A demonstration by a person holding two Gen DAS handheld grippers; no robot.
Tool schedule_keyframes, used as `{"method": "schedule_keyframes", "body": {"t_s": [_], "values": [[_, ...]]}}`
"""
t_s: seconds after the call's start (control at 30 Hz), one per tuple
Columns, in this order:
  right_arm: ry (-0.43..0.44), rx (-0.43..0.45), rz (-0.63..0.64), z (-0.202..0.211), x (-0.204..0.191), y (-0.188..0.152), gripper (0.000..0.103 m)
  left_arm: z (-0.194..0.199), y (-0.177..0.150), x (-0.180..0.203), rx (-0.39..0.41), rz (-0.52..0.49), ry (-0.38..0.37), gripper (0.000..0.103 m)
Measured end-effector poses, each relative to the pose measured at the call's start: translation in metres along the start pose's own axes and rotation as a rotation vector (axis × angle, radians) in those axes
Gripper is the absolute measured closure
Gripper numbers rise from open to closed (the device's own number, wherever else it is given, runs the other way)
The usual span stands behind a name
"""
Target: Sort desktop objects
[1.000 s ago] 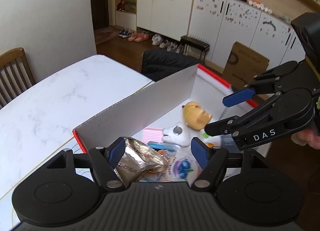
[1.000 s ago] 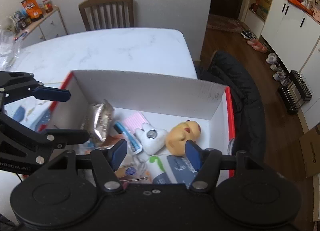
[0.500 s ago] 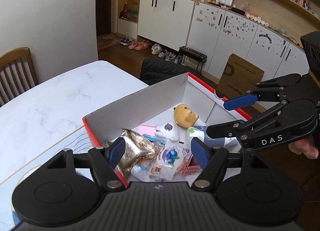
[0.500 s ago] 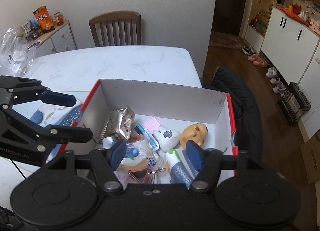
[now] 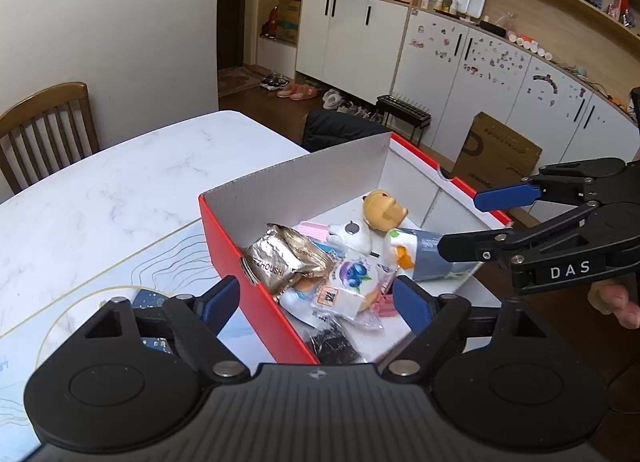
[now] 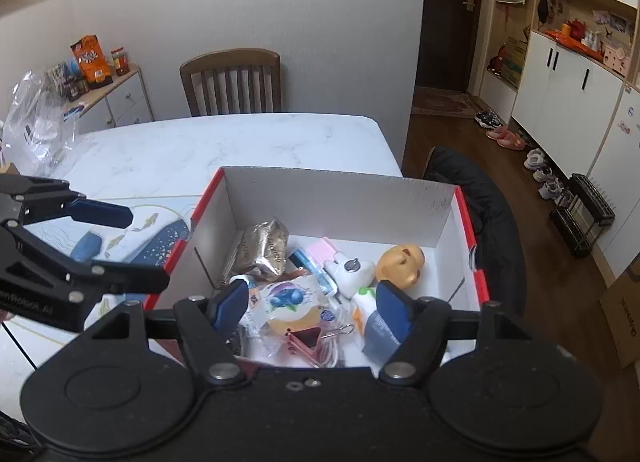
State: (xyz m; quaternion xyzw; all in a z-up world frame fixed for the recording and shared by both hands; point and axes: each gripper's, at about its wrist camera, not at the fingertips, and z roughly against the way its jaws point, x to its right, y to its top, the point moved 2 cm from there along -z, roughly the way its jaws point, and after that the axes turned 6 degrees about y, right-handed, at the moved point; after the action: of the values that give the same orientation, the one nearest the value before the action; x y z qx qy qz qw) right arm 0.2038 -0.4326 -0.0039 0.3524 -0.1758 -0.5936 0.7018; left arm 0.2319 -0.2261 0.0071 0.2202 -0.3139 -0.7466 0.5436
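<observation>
A red box with white inner walls holds several small items. Among them are a gold foil packet, a blueberry snack packet, a white toy, a yellow toy head, a tube and a pink binder clip. My left gripper hovers over the box's near left corner, jaws opening, nothing between them. My right gripper hangs above the near right side, jaws also opening and empty.
The box stands on a white marble table, beside a pale mat with blue items. A wooden chair is at the far edge, with a plastic bag far left. A dark jacket lies past the box.
Both grippers have drawn back and slightly up from the box, so more of it shows. Both pairs of jaws stand wider than before.
</observation>
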Motion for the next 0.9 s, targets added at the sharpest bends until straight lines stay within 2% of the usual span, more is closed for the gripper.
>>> {"method": "schedule_keyframes", "body": {"t_s": [0.1,0.23,0.47,0.6,0.9], "values": [[-0.002,0.013,-0.01,0.004,-0.005,-0.005,0.029,0.004,-0.006,-0.001,0.004,0.002,0.001,0.018],[-0.018,0.039,-0.021,0.01,-0.01,-0.01,0.027,0.008,-0.013,-0.001,0.011,-0.011,0.0,0.007],[-0.034,0.079,-0.056,0.019,-0.018,-0.023,0.018,0.016,-0.021,-0.004,0.025,-0.015,-0.015,0.005],[-0.044,0.106,-0.097,0.025,-0.02,-0.031,0.016,0.02,-0.025,-0.005,0.036,-0.021,-0.021,0.0],[-0.088,0.141,-0.113,0.035,-0.03,-0.043,0.015,0.029,-0.03,-0.002,0.069,-0.065,-0.039,0.0]]}}
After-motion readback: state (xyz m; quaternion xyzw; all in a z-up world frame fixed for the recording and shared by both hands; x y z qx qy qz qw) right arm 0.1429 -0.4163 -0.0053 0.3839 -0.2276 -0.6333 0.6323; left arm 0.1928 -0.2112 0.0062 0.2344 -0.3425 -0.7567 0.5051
